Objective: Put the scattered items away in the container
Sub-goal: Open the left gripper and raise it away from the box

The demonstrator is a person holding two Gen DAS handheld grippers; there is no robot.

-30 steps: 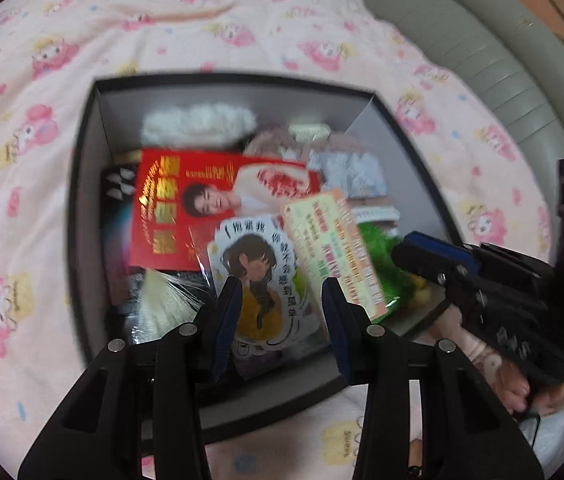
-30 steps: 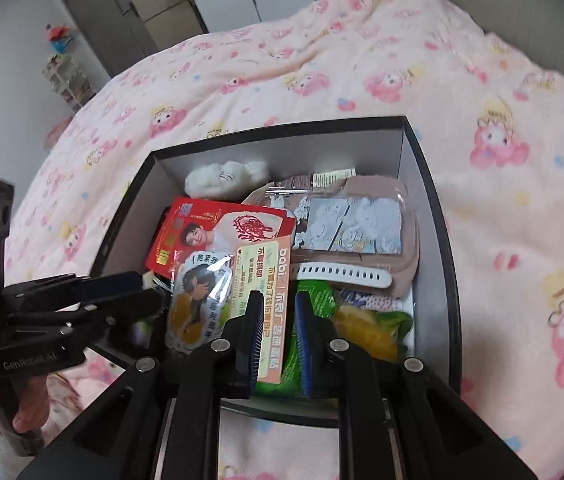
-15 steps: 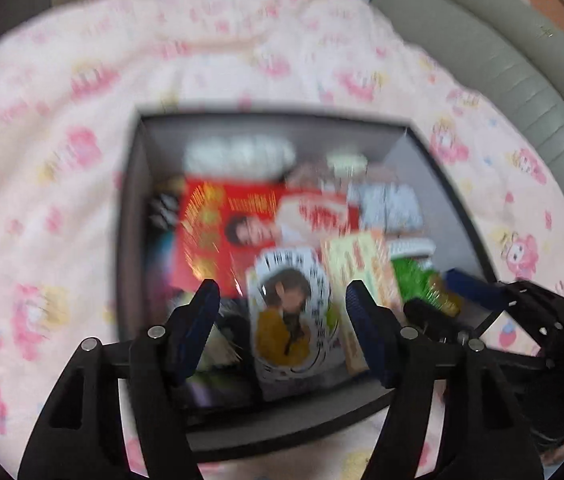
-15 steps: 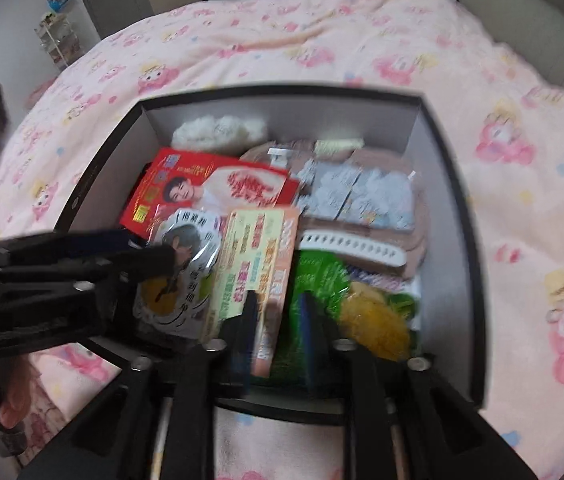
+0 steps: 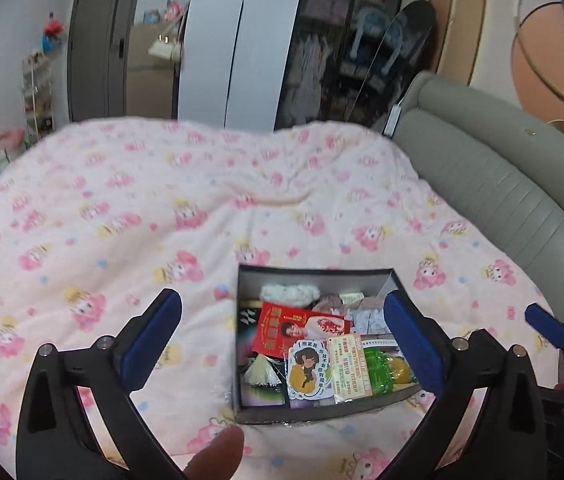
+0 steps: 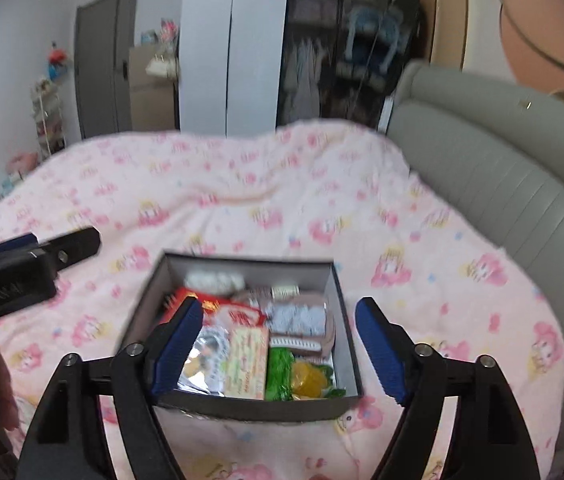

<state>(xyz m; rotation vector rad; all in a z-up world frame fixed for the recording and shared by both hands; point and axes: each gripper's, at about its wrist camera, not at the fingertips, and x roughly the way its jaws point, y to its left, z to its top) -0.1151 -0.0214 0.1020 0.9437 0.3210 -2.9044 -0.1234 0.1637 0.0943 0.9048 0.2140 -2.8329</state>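
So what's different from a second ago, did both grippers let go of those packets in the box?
Yes. The left hand-held gripper and right hand-held gripper have just been opening and now stand wide with nothing between the pads. Both pulled up and back from the box, so more of the pink blanket and the room shows. The sticker card and yellow-pink packet lie in the box as before.

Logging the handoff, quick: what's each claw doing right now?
Left claw: open, holding nothing, jaws just opening.
Right claw: open, holding nothing, jaws just opening.
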